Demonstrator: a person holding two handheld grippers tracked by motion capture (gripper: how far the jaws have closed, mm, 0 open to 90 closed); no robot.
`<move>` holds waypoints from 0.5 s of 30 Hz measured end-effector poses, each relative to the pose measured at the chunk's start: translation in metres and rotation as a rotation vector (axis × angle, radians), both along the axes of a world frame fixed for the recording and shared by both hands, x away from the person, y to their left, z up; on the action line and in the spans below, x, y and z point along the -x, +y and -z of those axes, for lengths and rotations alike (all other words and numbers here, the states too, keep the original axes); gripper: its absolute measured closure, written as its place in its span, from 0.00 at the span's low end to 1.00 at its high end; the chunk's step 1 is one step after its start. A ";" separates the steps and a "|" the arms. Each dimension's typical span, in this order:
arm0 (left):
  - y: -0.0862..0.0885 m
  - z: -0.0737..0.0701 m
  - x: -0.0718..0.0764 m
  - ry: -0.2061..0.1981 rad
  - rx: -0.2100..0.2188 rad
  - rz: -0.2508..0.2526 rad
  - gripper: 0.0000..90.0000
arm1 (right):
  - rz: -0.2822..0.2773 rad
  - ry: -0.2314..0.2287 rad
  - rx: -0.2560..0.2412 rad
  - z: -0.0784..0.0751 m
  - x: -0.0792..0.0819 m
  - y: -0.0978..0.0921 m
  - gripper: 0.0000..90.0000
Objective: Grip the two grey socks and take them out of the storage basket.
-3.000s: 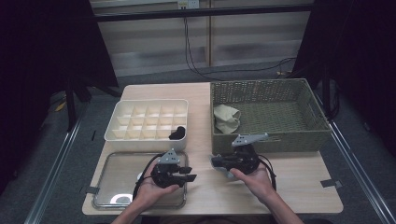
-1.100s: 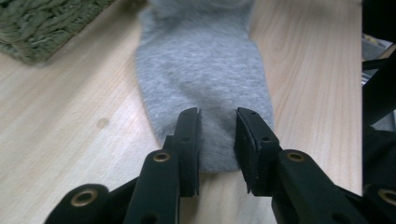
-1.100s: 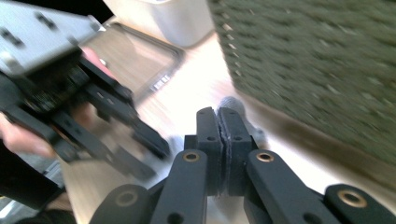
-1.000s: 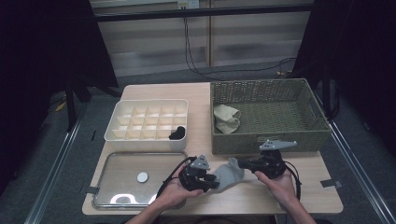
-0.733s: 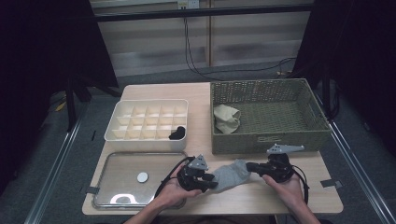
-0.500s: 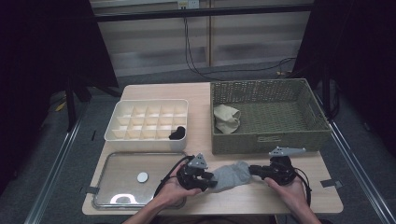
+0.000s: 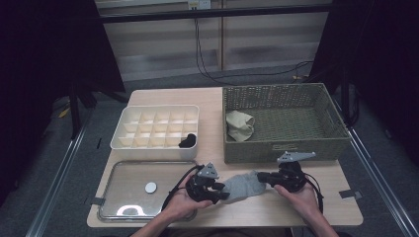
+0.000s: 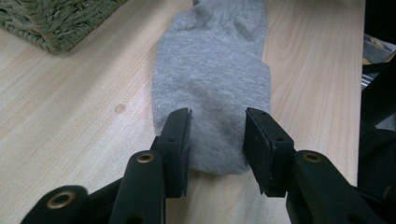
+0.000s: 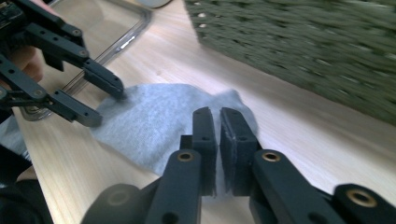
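A grey sock (image 7: 244,185) lies flat on the wooden table near its front edge, stretched between my two grippers. My left gripper (image 7: 225,195) is at its left end. In the left gripper view the sock (image 8: 215,79) runs away from the left gripper (image 8: 217,135), whose jaws stand open on either side of the near end. My right gripper (image 7: 261,177) is at the other end. In the right gripper view the right gripper (image 9: 218,126) is shut on an edge of the sock (image 9: 154,116). The left gripper (image 9: 108,105) shows beyond it, jaws spread.
A green wicker basket (image 7: 281,148) stands just behind the grippers with a beige cloth (image 7: 239,123) inside. A white compartment box (image 7: 153,111) holds a black item (image 7: 188,141). A metal tray (image 7: 128,197) with a small white disc (image 7: 150,187) lies at the front left.
Three seconds ago both grippers were farther left, the left one over the tray. Both have shifted right and the sock now lies spread out between them.
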State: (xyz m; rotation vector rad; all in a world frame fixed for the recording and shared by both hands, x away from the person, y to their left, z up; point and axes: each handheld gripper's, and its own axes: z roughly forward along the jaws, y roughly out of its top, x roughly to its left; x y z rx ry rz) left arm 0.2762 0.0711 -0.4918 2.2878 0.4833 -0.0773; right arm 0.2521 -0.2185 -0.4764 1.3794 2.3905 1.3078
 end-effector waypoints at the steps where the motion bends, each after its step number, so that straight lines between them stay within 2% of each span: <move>1: 0.001 0.000 -0.001 -0.004 -0.019 0.012 0.68 | -0.019 -0.008 0.000 0.002 -0.004 0.004 1.00; 2: 0.001 -0.001 -0.001 -0.004 -0.042 0.014 0.67 | -0.018 -0.004 -0.001 0.002 -0.006 0.006 1.00; 4: 0.000 0.002 -0.001 -0.008 -0.027 0.006 0.67 | -0.024 0.002 -0.002 0.004 -0.011 0.011 1.00; 6: 0.001 0.002 -0.001 -0.017 -0.032 0.013 0.67 | -0.039 0.014 0.018 0.009 -0.013 0.017 1.00; 10: 0.006 0.002 -0.005 -0.014 -0.038 0.016 0.66 | -0.048 0.043 0.101 0.020 -0.011 0.019 1.00; 11: 0.006 0.003 -0.006 -0.013 -0.020 0.007 0.66 | -0.040 0.051 0.109 0.022 -0.010 0.018 1.00; 12: 0.008 0.002 -0.008 -0.020 -0.043 0.022 0.66 | -0.035 0.054 0.107 0.022 -0.010 0.017 1.00; 15: 0.009 0.003 -0.008 -0.026 -0.025 0.016 0.63 | -0.019 0.054 0.114 0.022 -0.006 0.015 1.00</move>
